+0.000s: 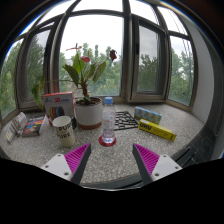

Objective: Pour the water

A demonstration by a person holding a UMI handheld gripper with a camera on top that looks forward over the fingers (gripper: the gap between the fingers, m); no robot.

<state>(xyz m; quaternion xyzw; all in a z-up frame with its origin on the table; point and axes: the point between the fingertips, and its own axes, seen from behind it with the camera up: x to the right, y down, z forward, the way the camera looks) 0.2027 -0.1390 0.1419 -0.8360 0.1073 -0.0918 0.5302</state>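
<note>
The water bottle [108, 120] stands upright on the tabletop [110, 160], blue cap on top, pink base below — it sits just ahead of the jaws, roughly centred on the gap between them. The gripper [110, 161] has its jaws spread wide, holding nothing, pink pads [76, 158] facing inward. Left of the bottle is a white mug [64, 130] with dark lettering, and behind that a red-and-white box [59, 104]. Just behind the bottle stands a potted plant [87, 92] with pink blooms. To the right, a yellow box [157, 130] lies flat — a black patterned item [124, 120] sits between it and the pot. Windows [95, 45] curve round the far side, trees outside.
</note>
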